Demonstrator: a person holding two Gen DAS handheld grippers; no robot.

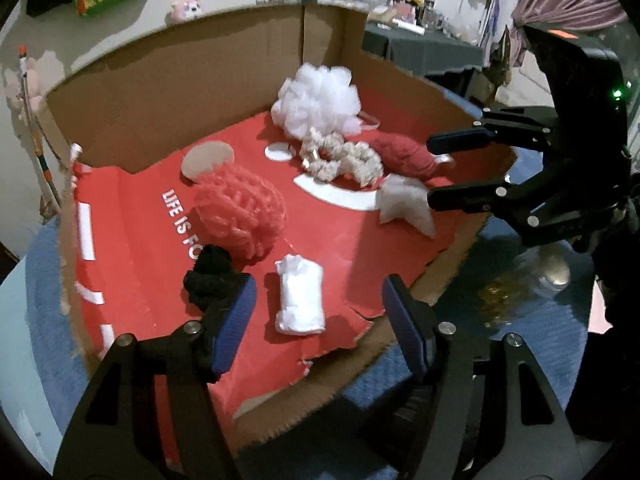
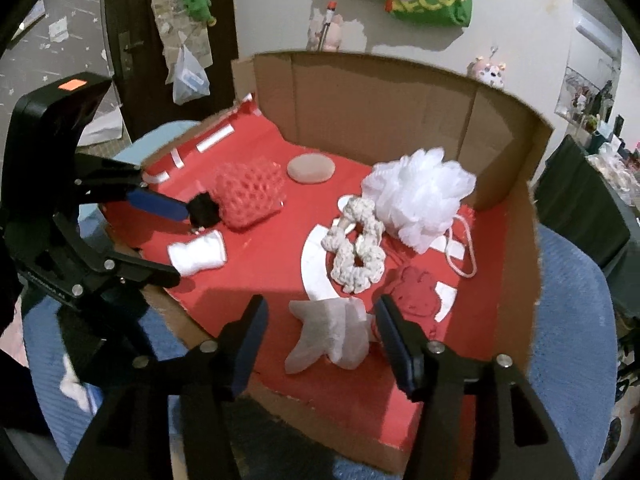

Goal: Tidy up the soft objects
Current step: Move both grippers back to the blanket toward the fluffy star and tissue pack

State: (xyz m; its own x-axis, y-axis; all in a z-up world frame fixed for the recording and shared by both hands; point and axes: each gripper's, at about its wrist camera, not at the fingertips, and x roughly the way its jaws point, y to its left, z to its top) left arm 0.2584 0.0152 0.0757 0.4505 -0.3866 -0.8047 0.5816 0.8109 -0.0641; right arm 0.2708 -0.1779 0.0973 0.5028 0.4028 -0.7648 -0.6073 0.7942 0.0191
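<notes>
An open cardboard box (image 1: 200, 80) with a red floor (image 2: 260, 280) holds the soft things. My left gripper (image 1: 318, 300) is open, its fingers on either side of a white rolled cloth (image 1: 300, 300), with a black scrunchie (image 1: 210, 280) by its left finger. My right gripper (image 2: 320, 326) is open around a white star-shaped piece (image 2: 328, 332). A coral knitted pouf (image 1: 240, 212), a white mesh loofah (image 1: 320, 100), a cream scrunchie (image 1: 344, 156) and a dark red cloth (image 1: 404, 152) lie further in.
The box rests on a blue fuzzy surface (image 2: 572, 320). Its cardboard walls (image 2: 380, 92) stand at the back and sides; the near side is torn low. A tan round pad (image 1: 208, 158) lies on the box floor. Cluttered shelves and a dark table (image 1: 424, 48) stand behind.
</notes>
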